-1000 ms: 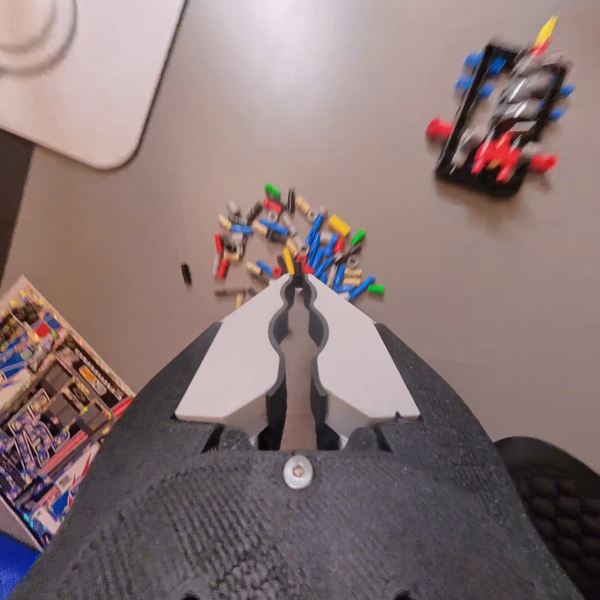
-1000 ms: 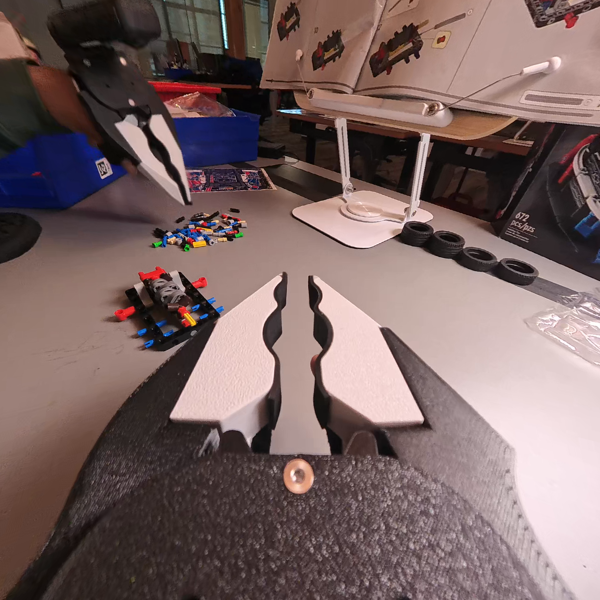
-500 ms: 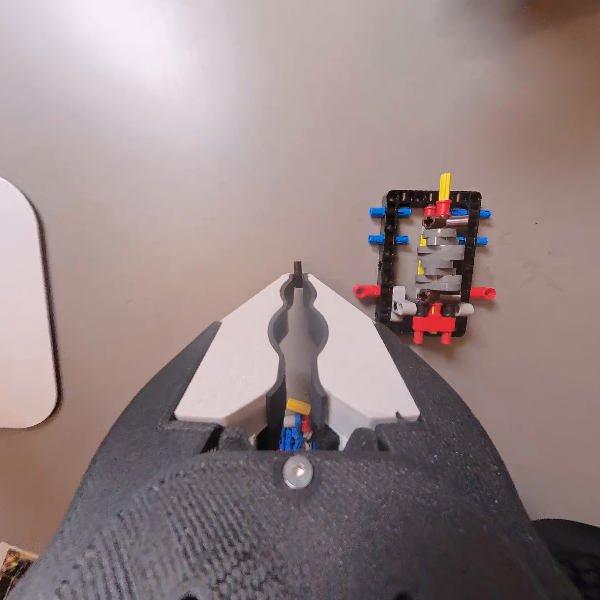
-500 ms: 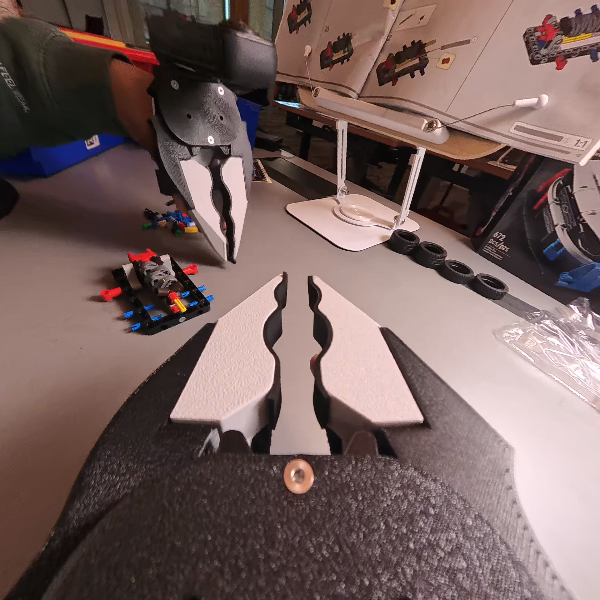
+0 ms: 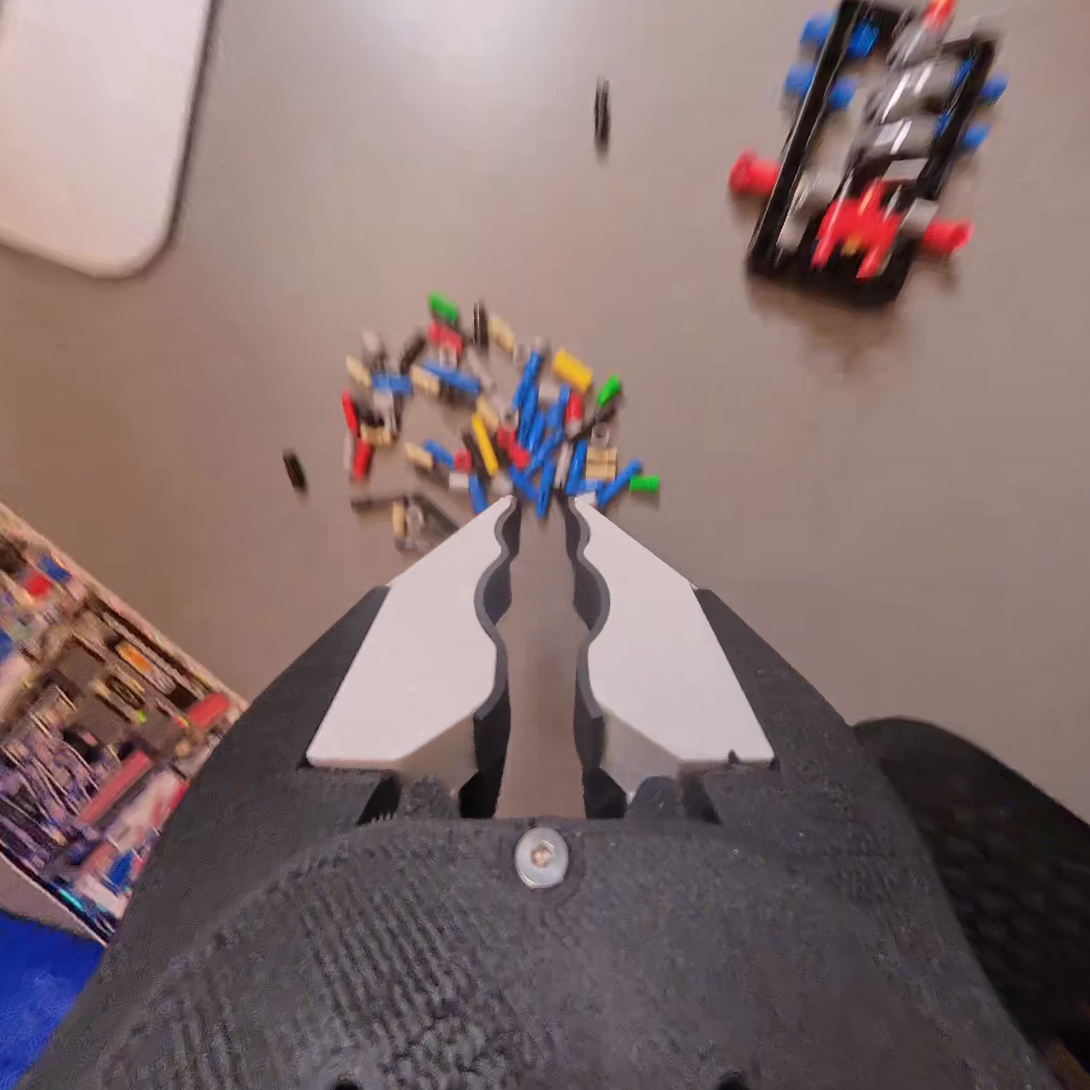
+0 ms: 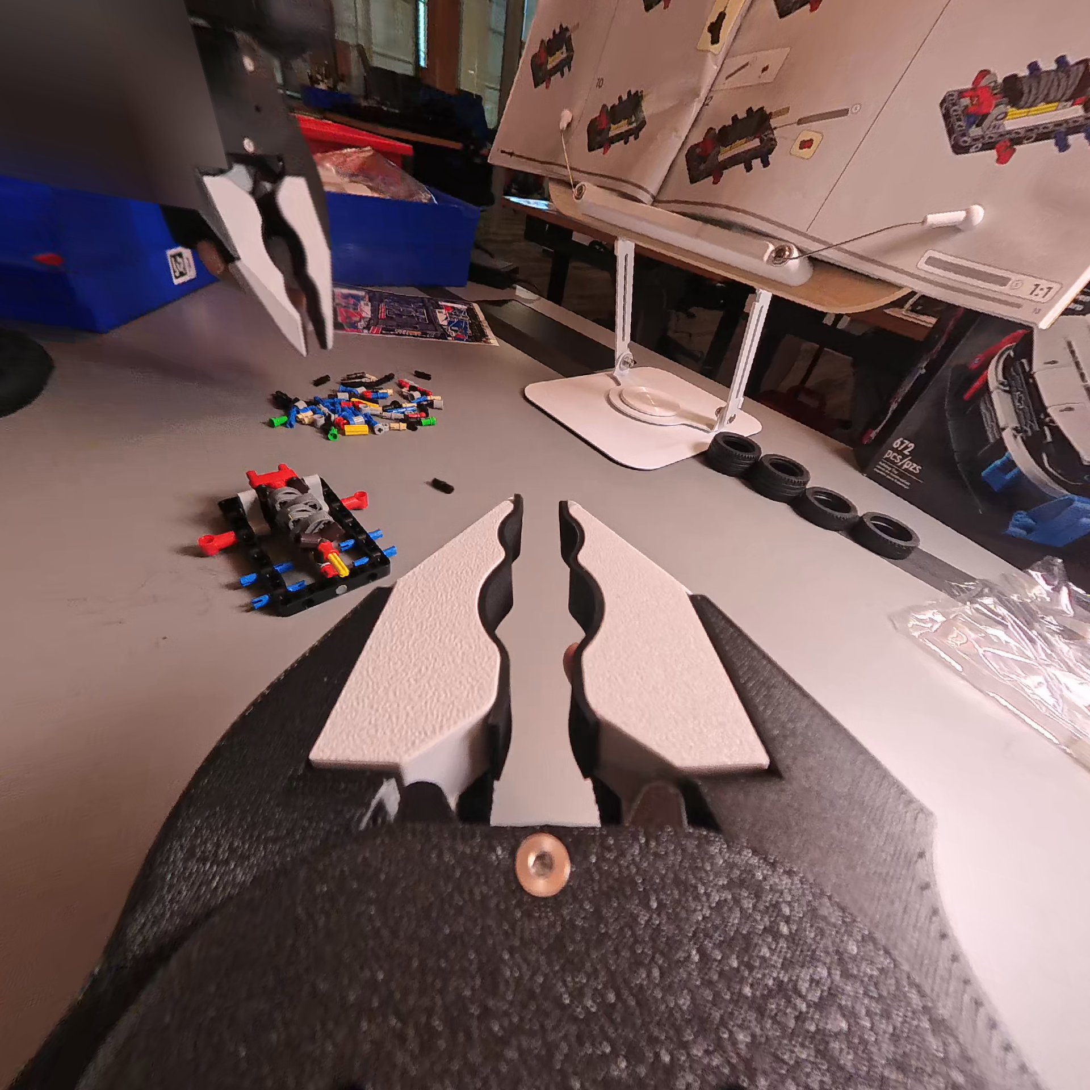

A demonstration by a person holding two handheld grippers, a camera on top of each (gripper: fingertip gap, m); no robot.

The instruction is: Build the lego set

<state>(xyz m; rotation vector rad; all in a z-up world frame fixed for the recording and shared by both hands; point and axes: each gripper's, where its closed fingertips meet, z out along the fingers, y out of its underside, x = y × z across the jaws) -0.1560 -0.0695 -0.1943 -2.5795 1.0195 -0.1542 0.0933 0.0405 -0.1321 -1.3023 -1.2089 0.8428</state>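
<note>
The grey tabletop [image 6: 708, 590] carries everything: at its far side a white book stand [image 6: 643, 413] props the open instruction booklet [image 6: 826, 118], with the set's box [image 6: 973, 436] and a row of four black tyres [image 6: 814, 501] to the right and crinkled clear bags [image 6: 1014, 643] nearer. On the left lies the part-built black frame [image 6: 301, 537] with its grey engine core and red and blue pins, and beyond it the pile of small loose pieces [image 6: 360, 407]. A lone black pin [image 6: 441, 485] rests apart, between frame and stand. The left tool [image 5: 541, 506] hangs above the pile's near edge, jaws spread with nothing between them; the right tool [image 6: 539, 504] sits low over bare surface, also parted and empty. This looks like part selection: the next move probably calls for lowering the left tool onto one chosen piece without scattering its neighbours, which lie touching and overlapping. There is open room between pile, frame and stand for bringing a piece across; the sticker sheet [image 5: 88, 737] and a blue bin [image 6: 88, 265] crowd the left side.
</note>
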